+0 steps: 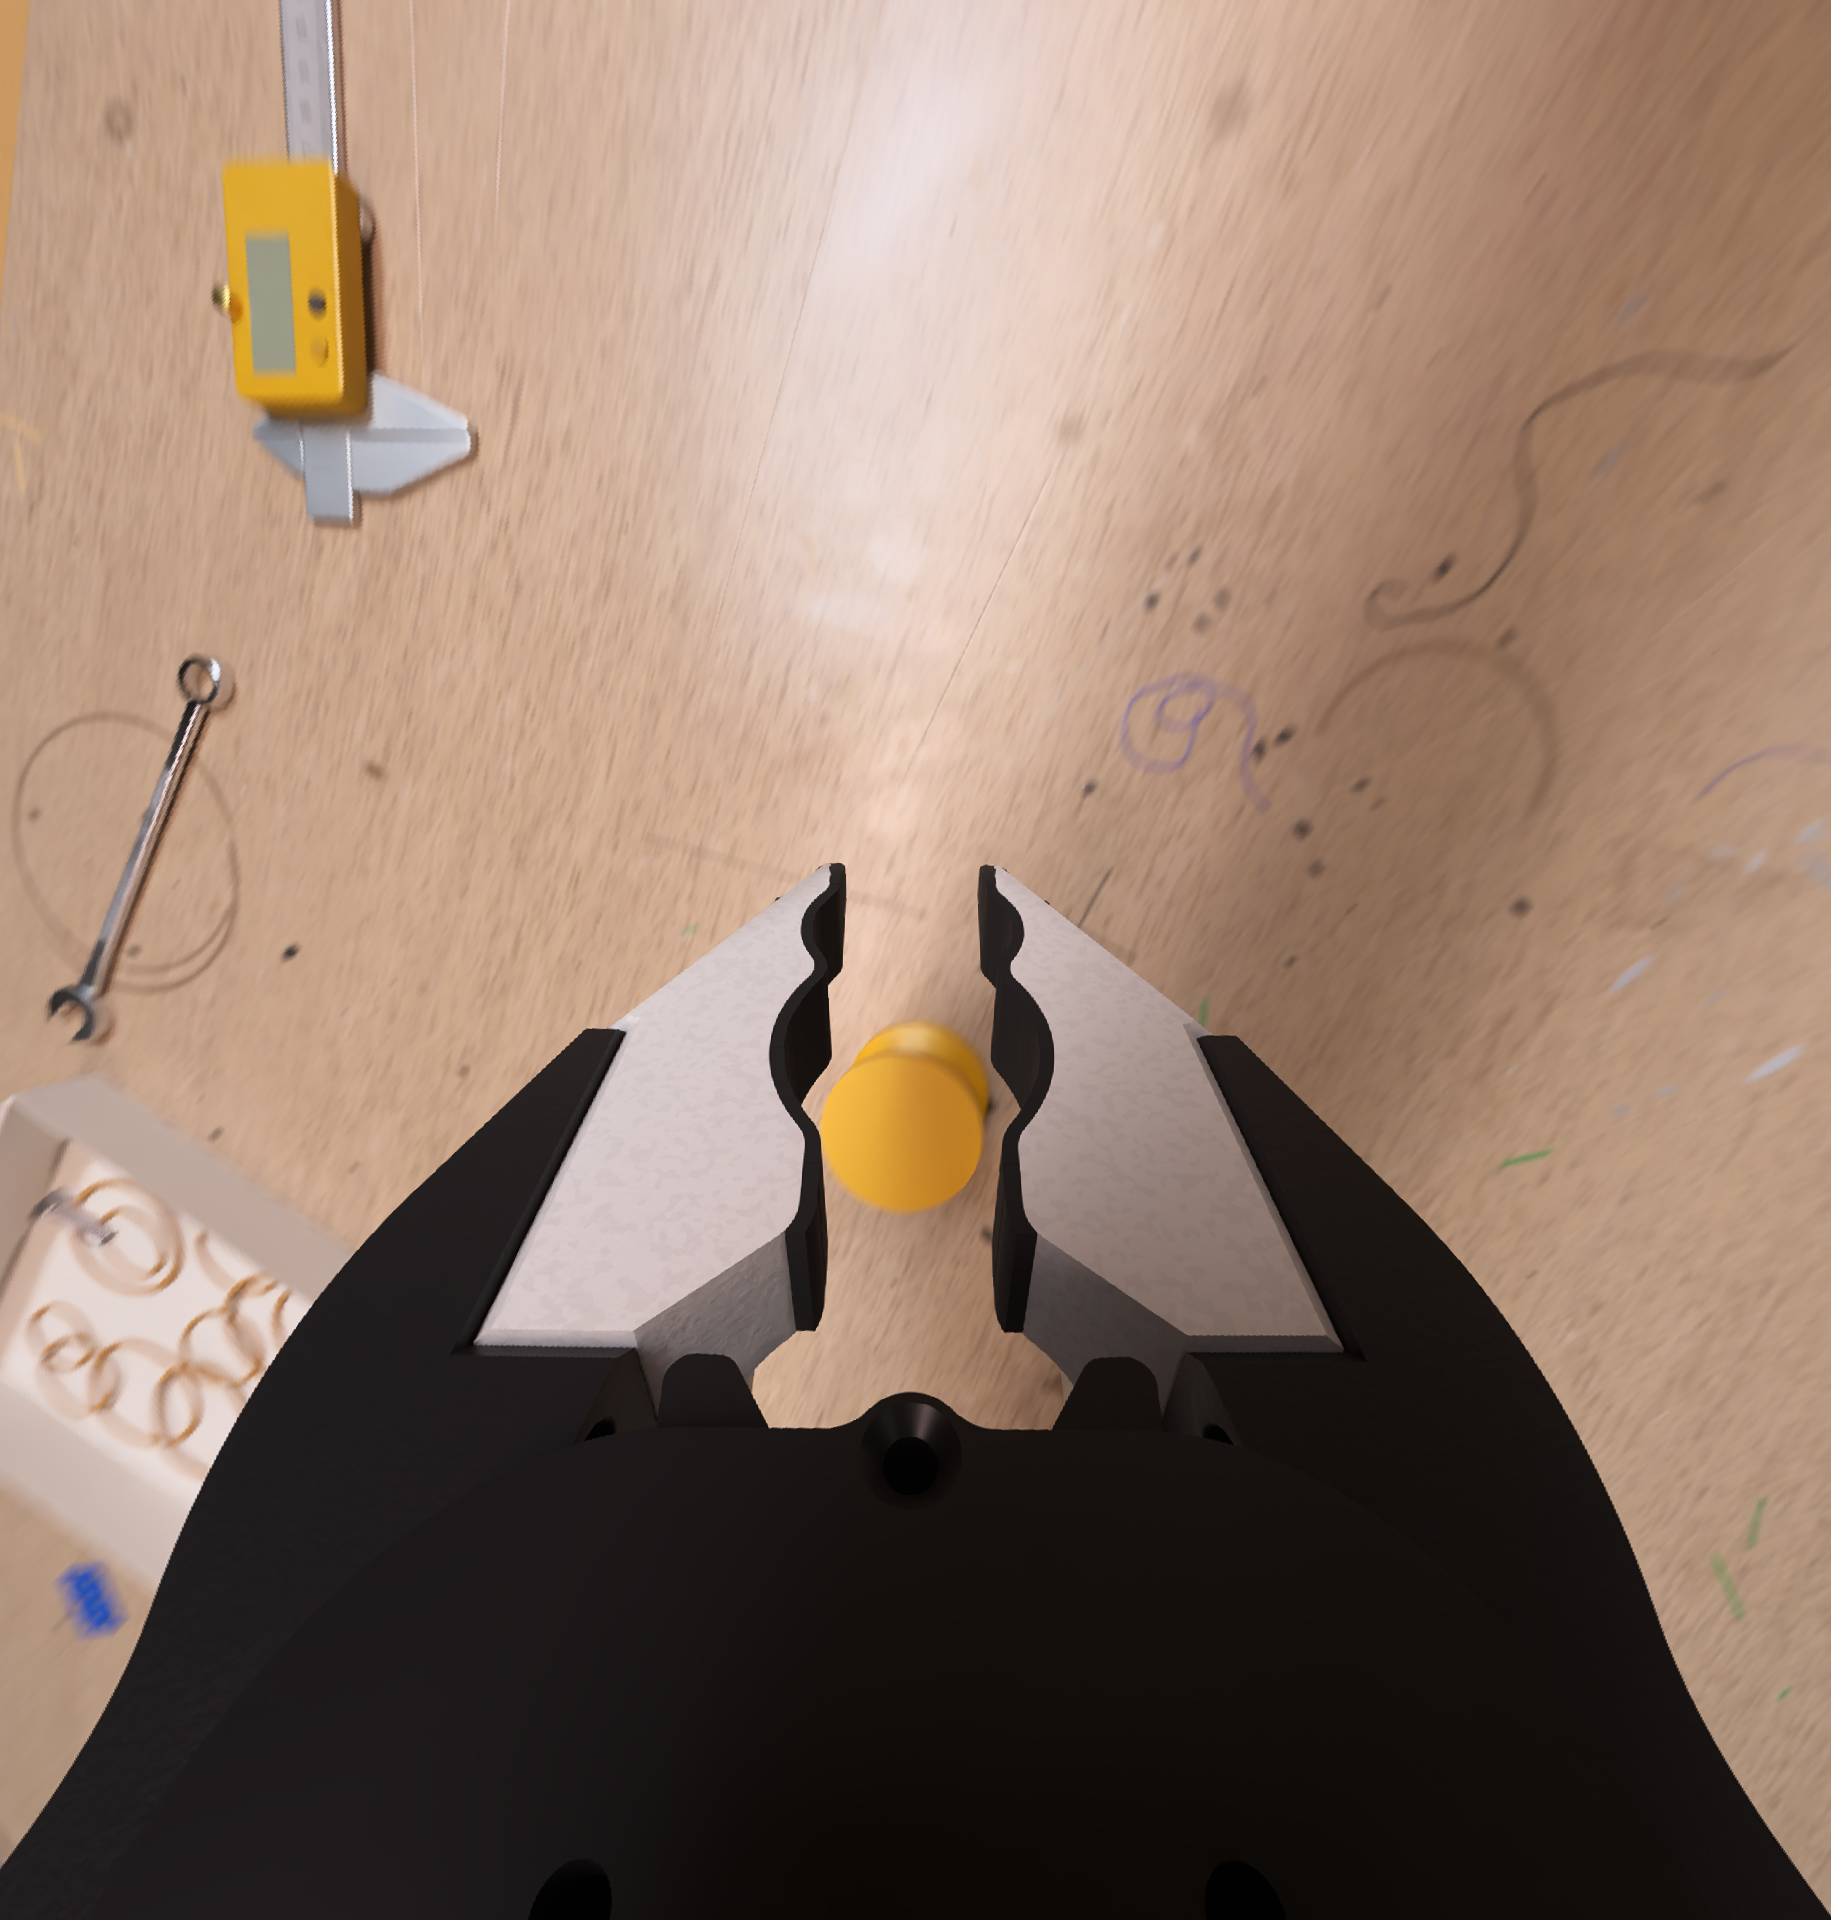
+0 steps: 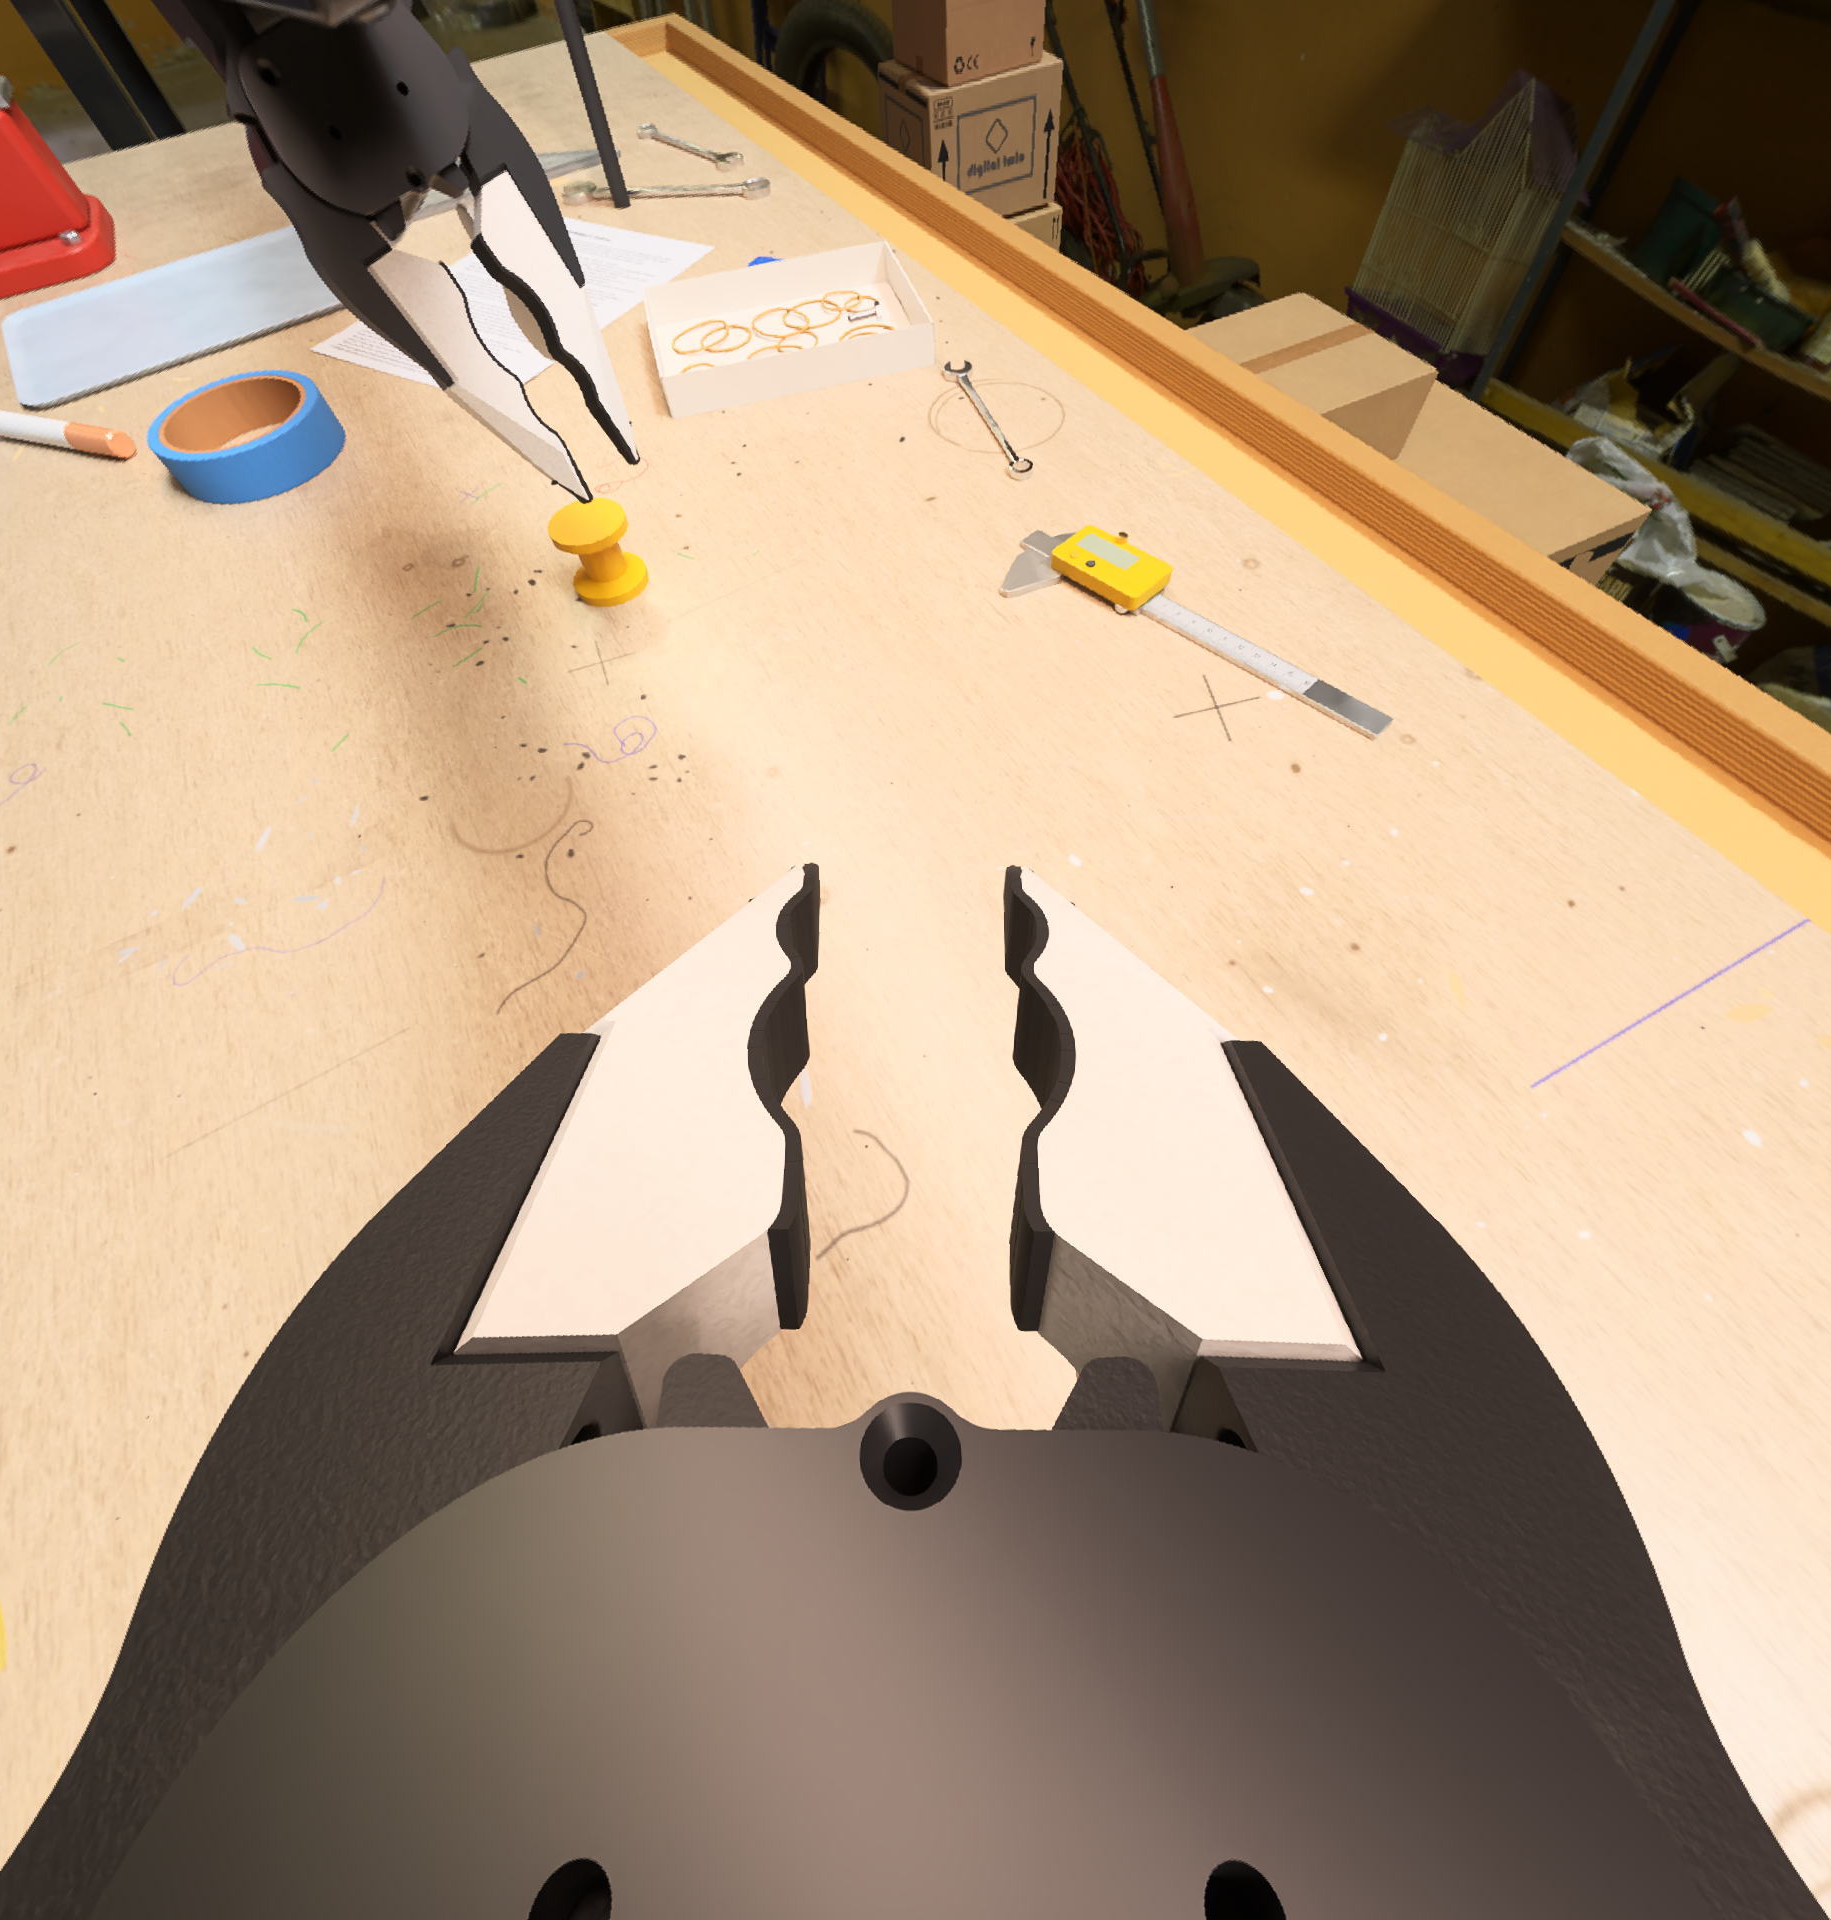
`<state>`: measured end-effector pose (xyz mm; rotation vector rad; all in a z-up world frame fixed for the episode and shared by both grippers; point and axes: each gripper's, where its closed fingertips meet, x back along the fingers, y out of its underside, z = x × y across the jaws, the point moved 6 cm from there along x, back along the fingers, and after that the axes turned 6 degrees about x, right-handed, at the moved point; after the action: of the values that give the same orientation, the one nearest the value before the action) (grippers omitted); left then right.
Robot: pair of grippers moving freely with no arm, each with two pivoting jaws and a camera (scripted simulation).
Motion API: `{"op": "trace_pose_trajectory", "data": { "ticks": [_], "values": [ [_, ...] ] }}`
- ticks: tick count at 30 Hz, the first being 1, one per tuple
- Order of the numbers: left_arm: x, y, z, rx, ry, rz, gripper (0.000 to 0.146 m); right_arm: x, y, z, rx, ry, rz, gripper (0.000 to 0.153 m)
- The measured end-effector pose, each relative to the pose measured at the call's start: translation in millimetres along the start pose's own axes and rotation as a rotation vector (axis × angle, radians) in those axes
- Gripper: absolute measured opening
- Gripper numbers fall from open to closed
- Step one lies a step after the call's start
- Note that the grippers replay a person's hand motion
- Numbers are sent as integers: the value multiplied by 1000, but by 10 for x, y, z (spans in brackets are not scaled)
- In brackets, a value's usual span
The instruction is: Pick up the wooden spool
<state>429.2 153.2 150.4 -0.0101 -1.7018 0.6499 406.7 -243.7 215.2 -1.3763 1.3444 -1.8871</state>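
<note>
The wooden spool (image 1: 903, 1127) is yellow and stands on one flange on the plywood bench. In the left wrist view it sits below and between the fingers of my left gripper (image 1: 911, 878), whose jaws are apart and do not touch it. The right wrist view shows the spool (image 2: 599, 551) at the upper left, with the left gripper (image 2: 610, 473) pointing down and its fingertips just above the top flange. My right gripper (image 2: 911, 878) is open and empty, low over bare bench, well short of the spool.
A yellow digital caliper (image 2: 1108, 566) and a small wrench (image 2: 989, 416) lie to the right of the spool. A white box (image 2: 786, 390) of rubber bands sits behind it. Blue tape (image 2: 246, 436), a marker (image 2: 54, 431) and papers lie left. A raised wooden rim (image 2: 1306, 416) borders the bench.
</note>
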Motion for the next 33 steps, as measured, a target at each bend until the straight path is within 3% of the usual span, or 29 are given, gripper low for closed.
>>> {"op": "trace_pose_trajectory", "data": {
  "ticks": [3,5,8,14,26,29,33],
  "values": [
    [-32,174,-76,-54,-64,-192,27,-28,22,8,1,0,-14,35],
    [-74,219,-104,-56,-42,-305,36,-58,45,10,4,2,-28,35],
    [-125,201,-131,-81,-1,-420,59,-107,97,9,10,4,-60,35],
    [-171,258,-97,-220,43,-543,70,-188,179,60,15,25,-104,35],
    [-394,614,-91,-471,-18,-795,67,-282,263,112,4,34,-134,33],
    [-456,638,-71,-509,-22,-777,49,-305,280,109,7,34,-145,33],
    [-418,640,-73,-498,-33,-725,49,-328,295,109,6,31,-151,33]
  ]
}}
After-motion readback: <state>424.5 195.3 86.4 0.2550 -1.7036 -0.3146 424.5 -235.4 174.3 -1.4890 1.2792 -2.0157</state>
